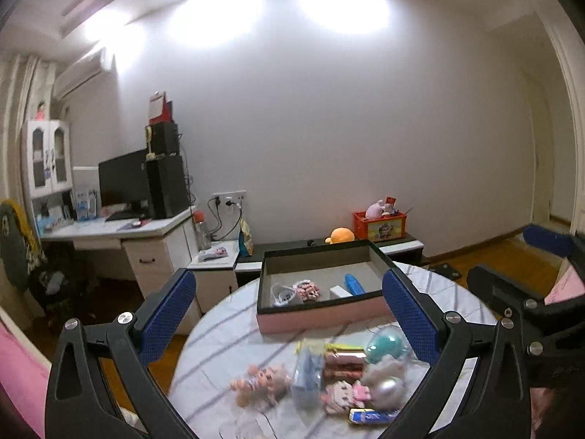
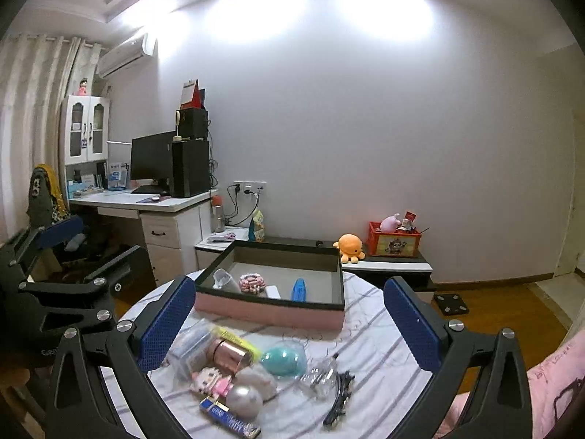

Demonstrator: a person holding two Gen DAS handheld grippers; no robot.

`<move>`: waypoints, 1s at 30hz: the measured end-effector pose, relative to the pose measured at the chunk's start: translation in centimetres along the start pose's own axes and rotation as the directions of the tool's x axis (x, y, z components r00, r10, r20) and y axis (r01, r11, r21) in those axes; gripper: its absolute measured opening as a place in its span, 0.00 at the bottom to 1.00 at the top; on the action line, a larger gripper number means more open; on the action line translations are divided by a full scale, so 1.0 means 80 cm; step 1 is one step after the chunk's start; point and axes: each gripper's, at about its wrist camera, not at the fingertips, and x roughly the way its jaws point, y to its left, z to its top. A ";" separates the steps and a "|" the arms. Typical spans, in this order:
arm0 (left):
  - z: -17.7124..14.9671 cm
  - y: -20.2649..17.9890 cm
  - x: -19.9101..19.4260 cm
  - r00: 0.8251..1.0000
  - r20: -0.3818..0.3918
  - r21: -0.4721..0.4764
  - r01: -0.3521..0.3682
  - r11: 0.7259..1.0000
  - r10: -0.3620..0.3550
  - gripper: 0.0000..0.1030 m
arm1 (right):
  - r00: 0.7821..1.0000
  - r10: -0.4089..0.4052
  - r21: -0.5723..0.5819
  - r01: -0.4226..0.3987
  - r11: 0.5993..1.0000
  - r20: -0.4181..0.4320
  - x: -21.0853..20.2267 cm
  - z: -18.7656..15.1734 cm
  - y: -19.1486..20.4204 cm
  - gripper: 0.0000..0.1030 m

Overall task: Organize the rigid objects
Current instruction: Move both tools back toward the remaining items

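Both hand-held grippers [image 1: 289, 325] [image 2: 290, 323] spread wide and empty, blurred trinkets [image 1: 314, 373] hard to identify, box [image 2: 270, 311] beyond

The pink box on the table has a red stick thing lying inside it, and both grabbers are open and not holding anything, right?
Almost. The stick lying inside the pink box is blue, not red; the right wrist view shows it clearly. The rest holds: the left hand-held gripper and the right hand-held gripper are both open and hold nothing.
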 end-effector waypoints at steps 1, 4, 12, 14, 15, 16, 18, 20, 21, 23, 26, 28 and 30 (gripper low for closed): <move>-0.003 0.002 -0.007 1.000 0.006 -0.013 0.005 1.000 -0.005 1.00 | 1.000 0.003 0.004 -0.003 1.000 0.000 -0.006 -0.003 0.000 1.00; -0.005 0.002 -0.022 1.000 0.019 -0.029 0.022 0.999 -0.021 1.00 | 1.000 -0.006 0.005 0.006 1.000 0.004 -0.019 -0.010 -0.001 1.00; -0.017 -0.006 -0.023 1.000 -0.011 -0.009 0.020 1.000 -0.020 1.00 | 0.999 -0.036 -0.009 0.036 0.999 -0.009 -0.036 -0.028 -0.001 1.00; -0.023 -0.006 -0.020 1.000 -0.025 -0.004 0.017 1.000 -0.017 1.00 | 0.999 -0.036 -0.012 0.036 0.999 -0.017 -0.036 -0.031 -0.001 1.00; -0.027 -0.006 -0.017 0.999 -0.040 0.004 0.016 1.000 -0.016 1.00 | 0.999 -0.034 -0.009 0.034 0.999 -0.024 -0.035 -0.033 -0.001 1.00; -0.030 -0.006 -0.014 0.999 -0.051 0.009 0.015 1.000 -0.015 1.00 | 0.999 -0.033 -0.007 0.032 0.999 -0.031 -0.033 -0.035 -0.003 1.00; -0.041 -0.004 -0.003 0.996 -0.092 0.015 0.011 1.000 -0.010 1.00 | 0.998 -0.040 -0.005 0.040 0.999 -0.044 -0.029 -0.040 -0.006 1.00; -0.051 -0.001 0.006 0.993 -0.122 0.013 0.009 1.000 -0.008 1.00 | 0.997 -0.048 0.003 0.048 0.999 -0.066 -0.022 -0.047 -0.009 1.00; -0.057 0.001 0.012 0.990 -0.142 0.011 0.008 1.000 -0.007 1.00 | 0.996 -0.048 0.009 0.049 0.999 -0.079 -0.017 -0.051 -0.012 1.00; -0.073 0.005 0.024 0.982 -0.186 0.016 0.007 1.000 -0.004 1.00 | 0.993 -0.051 0.018 0.053 0.998 -0.106 -0.010 -0.060 -0.016 1.00; -0.094 0.014 0.043 0.967 -0.255 0.008 0.002 1.000 0.000 1.00 | 0.986 -0.060 0.024 0.064 0.998 -0.153 0.006 -0.077 -0.023 1.00; -0.108 0.022 0.055 0.955 -0.296 0.000 -0.003 1.000 0.003 1.00 | 0.979 -0.069 0.028 0.075 0.997 -0.194 0.020 -0.090 -0.026 1.00; -0.121 0.029 0.065 0.944 -0.330 -0.003 -0.014 1.000 0.012 1.00 | 0.970 -0.061 0.038 0.072 0.997 -0.233 0.033 -0.101 -0.028 1.00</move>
